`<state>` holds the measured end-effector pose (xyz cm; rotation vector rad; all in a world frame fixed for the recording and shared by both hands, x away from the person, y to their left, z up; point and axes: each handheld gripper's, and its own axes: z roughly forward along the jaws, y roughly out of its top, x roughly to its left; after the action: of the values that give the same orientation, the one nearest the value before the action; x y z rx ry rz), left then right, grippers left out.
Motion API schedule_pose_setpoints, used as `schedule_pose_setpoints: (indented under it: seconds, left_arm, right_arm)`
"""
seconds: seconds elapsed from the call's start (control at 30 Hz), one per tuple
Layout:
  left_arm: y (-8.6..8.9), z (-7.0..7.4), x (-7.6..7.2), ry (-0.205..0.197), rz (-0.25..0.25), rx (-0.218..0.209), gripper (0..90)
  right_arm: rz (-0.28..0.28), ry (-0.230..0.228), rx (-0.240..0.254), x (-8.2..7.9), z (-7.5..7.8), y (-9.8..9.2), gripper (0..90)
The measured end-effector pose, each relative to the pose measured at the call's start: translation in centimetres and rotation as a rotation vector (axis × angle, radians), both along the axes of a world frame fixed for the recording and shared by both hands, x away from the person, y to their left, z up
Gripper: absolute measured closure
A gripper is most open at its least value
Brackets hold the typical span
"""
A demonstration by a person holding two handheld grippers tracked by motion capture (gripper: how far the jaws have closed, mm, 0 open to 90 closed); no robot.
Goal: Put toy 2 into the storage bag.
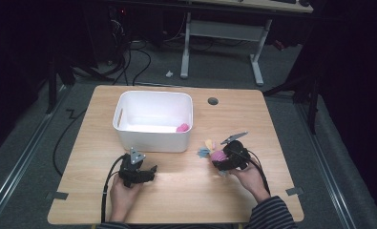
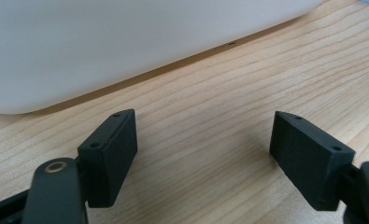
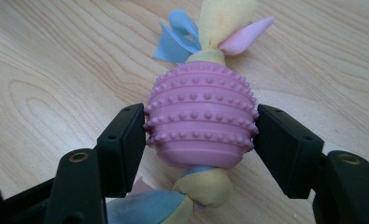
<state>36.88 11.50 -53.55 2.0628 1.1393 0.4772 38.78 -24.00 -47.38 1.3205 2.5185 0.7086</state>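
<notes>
Wooden table (image 1: 186, 191): right claw (image 3: 201, 135) clenched on pink studded rubber ball toy with cloth tails (image 3: 201, 123); left claw (image 2: 203, 158) released beside white plastic bin (image 1: 152, 138).

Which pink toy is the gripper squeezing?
The pink studded toy with cloth strips knotted at both ends, on the table: the right gripper squeezes its sides. The other pink thing lies untouched inside the white bin.

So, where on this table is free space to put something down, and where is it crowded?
Bare wood lies right of the cable hole up to the table edge, left of the white bin, and between the left gripper and the right gripper. It is crowded where the right gripper clamps the pink knobbly toy, close to the bin's corner.
</notes>
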Motion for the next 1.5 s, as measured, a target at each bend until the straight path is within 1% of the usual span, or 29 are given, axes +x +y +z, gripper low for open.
schedule_pose_setpoints:
  seconds: [0.07, 0.1, 0.13, 0.2, 0.4, 0.43, 0.47, 0.6, 0.77, 0.9, 0.97, 1.03, 1.07, 1.1, 1.13, 1.17, 1.2, 1.33, 1.37, 1.4, 1.47, 1.5]
  left_arm:
    - [0.0, 0.0, 0.0, -0.002, 0.001, 0.002, 24.3]
    - [0.0, 0.0, 0.0, -0.002, 0.001, 0.002, 24.3]
    - [0.0, 0.0, 0.0, -0.002, 0.001, 0.002, 24.3]
    - [-0.1, 0.0, 0.0, -0.003, 0.001, 0.004, 24.2]
    - [-0.1, 0.0, 0.0, -0.001, -0.001, 0.006, 24.0]
    - [-0.1, 0.0, 0.0, -0.001, -0.001, 0.006, 24.0]
    - [-0.1, 0.0, 0.0, -0.002, 0.000, 0.006, 24.0]
    - [-0.1, 0.0, 0.0, -0.001, -0.001, 0.007, 23.9]
    - [-0.1, 0.0, 0.0, -0.003, 0.000, 0.008, 23.8]
    - [-0.1, 0.0, 0.0, -0.004, 0.000, 0.010, 23.7]
    - [-0.1, 0.0, 0.0, -0.004, 0.000, 0.010, 23.7]
    - [-0.1, 0.0, 0.0, -0.004, -0.001, 0.010, 23.7]
    - [-0.1, 0.0, 0.0, -0.004, -0.001, 0.011, 23.6]
    - [-0.1, 0.0, 0.0, -0.004, -0.001, 0.011, 23.6]
    - [-0.1, 0.0, 0.0, -0.004, -0.001, 0.011, 23.6]
    - [-0.1, 0.0, 0.0, -0.004, -0.001, 0.011, 23.6]
    - [-0.1, 0.0, 0.0, -0.004, -0.001, 0.011, 23.6]
    - [-0.1, 0.0, 0.0, -0.004, -0.002, 0.010, 23.7]
    - [-0.1, 0.0, 0.0, -0.004, -0.002, 0.010, 23.7]
    - [-0.1, 0.0, 0.0, -0.004, -0.001, 0.010, 23.7]
    - [-0.1, 0.0, 0.0, -0.003, -0.001, 0.009, 23.8]
    - [-0.1, 0.0, 0.0, -0.003, -0.001, 0.009, 24.0]
  right_arm:
    - [-0.001, -0.009, 0.020, -0.4, 0.4, -0.3, 35.5]
    - [0.005, -0.022, 0.024, -0.7, 0.7, -0.4, 35.6]
    - [0.006, -0.024, 0.028, -0.8, 0.8, -0.4, 35.6]
    - [0.026, -0.039, 0.033, -1.1, 1.0, -0.7, 35.6]
    - [0.031, -0.057, 0.074, -1.4, 1.9, -1.1, 35.6]
    - [0.031, -0.057, 0.074, -1.4, 1.9, -1.1, 35.6]
    - [0.036, -0.066, 0.075, -1.4, 2.3, -1.2, 35.6]
    - [0.037, -0.072, 0.081, -1.4, 3.0, -1.3, 35.7]
    - [0.055, -0.102, 0.088, -1.4, 4.2, -1.4, 35.7]
    - [0.064, -0.115, 0.095, -1.4, 5.2, -1.5, 35.7]
    - [0.064, -0.114, 0.097, -1.3, 5.7, -1.5, 35.7]
    - [0.067, -0.114, 0.100, -1.2, 5.9, -1.5, 35.7]
    - [0.076, -0.118, 0.099, -1.2, 6.5, -1.4, 35.7]
    - [0.076, -0.118, 0.099, -1.2, 6.5, -1.4, 35.7]
    - [0.082, -0.127, 0.106, -1.1, 7.0, -1.3, 35.7]
    - [0.082, -0.127, 0.106, -1.1, 7.0, -1.3, 35.7]
    - [0.088, -0.133, 0.108, -1.0, 7.5, -1.1, 35.7]
    - [0.109, -0.151, 0.107, -0.9, 8.4, -0.8, 35.7]
    - [0.109, -0.151, 0.107, -0.9, 8.4, -0.8, 35.7]
    - [0.120, -0.166, 0.105, -0.7, 9.2, -0.6, 35.7]
    - [0.127, -0.177, 0.112, -0.6, 9.8, -0.4, 35.8]
    - [0.127, -0.177, 0.112, -0.6, 9.8, -0.4, 35.8]
